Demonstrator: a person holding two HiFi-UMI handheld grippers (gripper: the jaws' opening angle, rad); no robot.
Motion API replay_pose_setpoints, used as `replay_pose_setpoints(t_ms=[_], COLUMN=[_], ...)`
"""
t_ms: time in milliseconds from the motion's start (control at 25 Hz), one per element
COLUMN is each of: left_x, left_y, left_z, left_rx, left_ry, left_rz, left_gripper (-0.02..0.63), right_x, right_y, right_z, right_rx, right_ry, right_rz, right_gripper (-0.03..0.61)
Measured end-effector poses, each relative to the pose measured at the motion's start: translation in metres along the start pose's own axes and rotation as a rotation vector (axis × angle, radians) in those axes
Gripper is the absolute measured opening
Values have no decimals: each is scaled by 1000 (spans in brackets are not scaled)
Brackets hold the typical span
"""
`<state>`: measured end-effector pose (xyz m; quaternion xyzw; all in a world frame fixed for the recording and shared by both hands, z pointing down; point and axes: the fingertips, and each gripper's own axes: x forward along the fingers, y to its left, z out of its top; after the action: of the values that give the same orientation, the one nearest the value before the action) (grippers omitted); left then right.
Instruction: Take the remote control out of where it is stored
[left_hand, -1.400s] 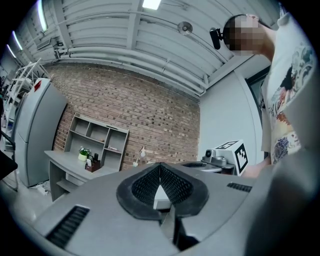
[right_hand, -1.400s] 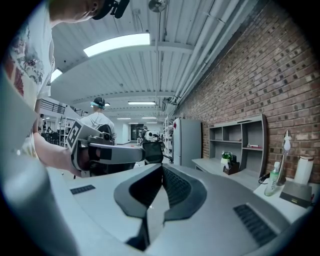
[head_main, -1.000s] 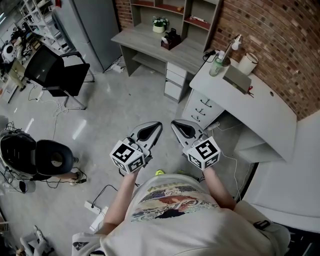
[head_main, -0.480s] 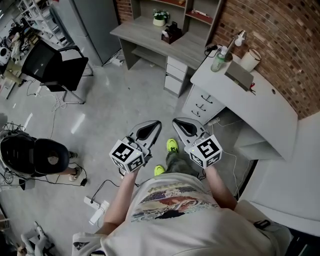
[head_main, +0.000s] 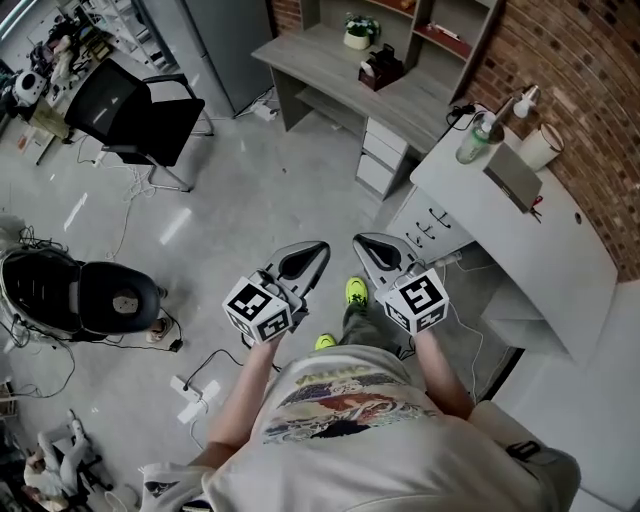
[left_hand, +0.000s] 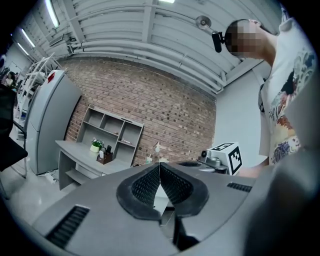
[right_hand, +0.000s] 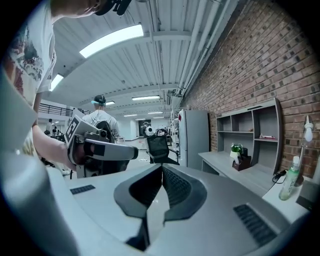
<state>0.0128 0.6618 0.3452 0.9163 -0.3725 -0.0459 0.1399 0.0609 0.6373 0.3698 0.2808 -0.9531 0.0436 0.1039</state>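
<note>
- The left gripper (head_main: 320, 248), grey with black ribbed pads and a cube of square markers, is held out in front of the person's chest; the left gripper view shows its jaws pressed together with nothing between them
- The right gripper (head_main: 360, 242), of the same build, is just beside it without touching, and its jaws are likewise closed on nothing
- Both point out over the grey concrete floor (head_main: 250, 200) toward a grey wooden desk with open shelves (head_main: 330, 70) that stands against the red brick wall (head_main: 590, 80)
- On that desk are a small potted green plant (head_main: 357, 32) and a dark box-shaped organiser (head_main: 380, 68); a grey drawer unit (head_main: 385, 160) sits under its right end
- To the right, a white curved counter (head_main: 540, 250) with white drawers (head_main: 432, 225) bears a green spray bottle (head_main: 475, 138), a white cup (head_main: 541, 147) and a flat grey slab (head_main: 512, 175)
- A black mesh office chair (head_main: 130, 110) stands well off to the left
- A yellow-green shoe (head_main: 356, 292) shows on the floor under the grippers
- The remote control cannot be made out in any view, so where it is stored cannot be told
</note>
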Motion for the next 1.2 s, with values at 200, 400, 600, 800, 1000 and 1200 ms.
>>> replay_pose_setpoints(t_ms=[200,400,600,800,1000,1200], left_x=[26,64,100,140,176,201], left_y=[29,55,79,103,124,141], left_z=[10,19,29,41,46,49], left_rx=[7,7,-8,-6,6,14], left_ry=[-6,0,-2,1,5,4], left_rz=[38,37,40,42,44,47], left_gripper=[6,6,6,6,6,6], right_x=[19,36,58,74,87,101], right_y=[-38,-83,-116,-152,-188,-218], right_z=[0,1,9,18,17,15], right_rx=[25,43,48,45,45,44], right_ry=[4,18,29,28,27,33], right_rz=[13,16,52,89,109,122], right_gripper=[8,8,8,8,8,8])
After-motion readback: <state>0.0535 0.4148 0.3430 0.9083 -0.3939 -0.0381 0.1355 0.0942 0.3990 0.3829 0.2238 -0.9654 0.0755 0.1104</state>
